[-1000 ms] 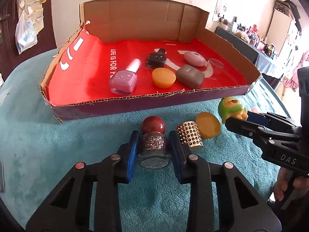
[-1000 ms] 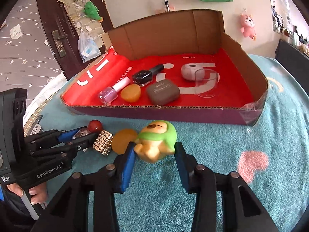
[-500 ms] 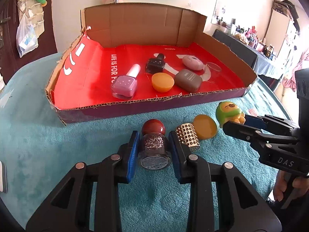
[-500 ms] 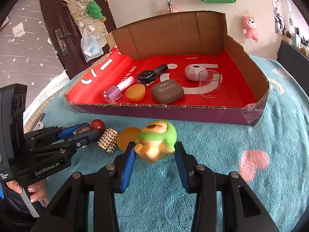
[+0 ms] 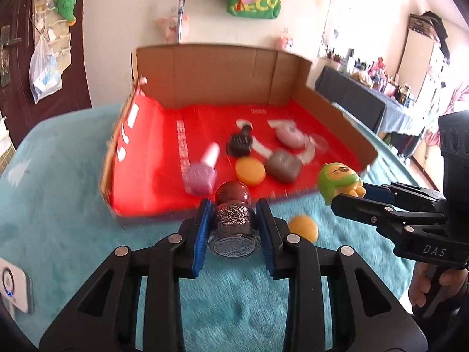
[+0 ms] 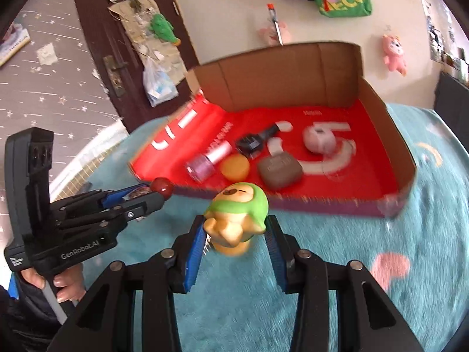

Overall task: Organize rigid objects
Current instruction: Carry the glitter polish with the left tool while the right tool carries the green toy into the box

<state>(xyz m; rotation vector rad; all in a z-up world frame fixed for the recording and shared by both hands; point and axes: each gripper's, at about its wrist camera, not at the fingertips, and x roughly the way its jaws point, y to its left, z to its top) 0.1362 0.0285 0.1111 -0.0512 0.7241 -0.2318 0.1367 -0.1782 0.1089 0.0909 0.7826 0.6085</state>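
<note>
Lying inside the red-lined cardboard box [image 5: 152, 135] are a pink polish bottle [image 5: 202, 173], a black bottle [image 5: 239, 143], an orange puck [image 5: 250, 171], a brown case [image 5: 283, 165], a pink case [image 5: 290, 136] and a clear cup [image 6: 337, 158]. "GenRobot.AI" [image 6: 79, 250] and "DAS" [image 5: 433, 250] are printed on the tools. The glitter bottle [image 5: 234, 223] is clamped by the left gripper [image 5: 234, 228] fingers; the green figurine [image 6: 237, 217] by the right gripper [image 6: 234, 240], both near the box's near edge above the teal bench cover [image 5: 58, 205]. Another orange puck [image 5: 303, 228] is left outside.
</note>
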